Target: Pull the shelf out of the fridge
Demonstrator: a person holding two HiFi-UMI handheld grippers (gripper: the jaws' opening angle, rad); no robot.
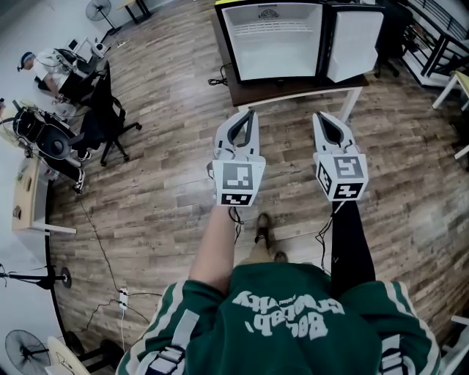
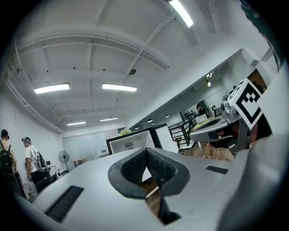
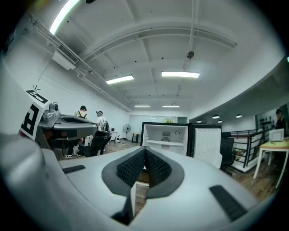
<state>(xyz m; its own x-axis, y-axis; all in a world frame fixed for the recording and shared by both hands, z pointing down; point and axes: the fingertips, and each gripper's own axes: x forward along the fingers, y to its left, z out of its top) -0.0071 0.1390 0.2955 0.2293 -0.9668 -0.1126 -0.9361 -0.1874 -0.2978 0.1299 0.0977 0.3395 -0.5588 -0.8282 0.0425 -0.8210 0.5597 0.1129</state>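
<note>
A small black fridge (image 1: pixel 275 40) stands on a low brown table (image 1: pixel 293 91) ahead of me, its door (image 1: pixel 355 42) swung open to the right. Inside, a white wire shelf (image 1: pixel 272 28) spans the upper part. My left gripper (image 1: pixel 249 113) and right gripper (image 1: pixel 320 117) hover side by side over the floor, well short of the table, both shut with nothing between their pads. The right gripper view shows the fridge (image 3: pixel 165 137) and its shelf (image 3: pixel 163 143) beyond the closed jaws of the right gripper (image 3: pixel 145 151). In the left gripper view the fridge (image 2: pixel 131 142) sits past the left gripper (image 2: pixel 146 151).
A black office chair (image 1: pixel 102 117) and cluttered desks with a seated person (image 1: pixel 44 66) stand at the left. Cables (image 1: pixel 95 242) trail over the wood floor. A white table (image 1: pixel 454 80) is at the right, and a standing fan (image 1: pixel 99 9) at the back.
</note>
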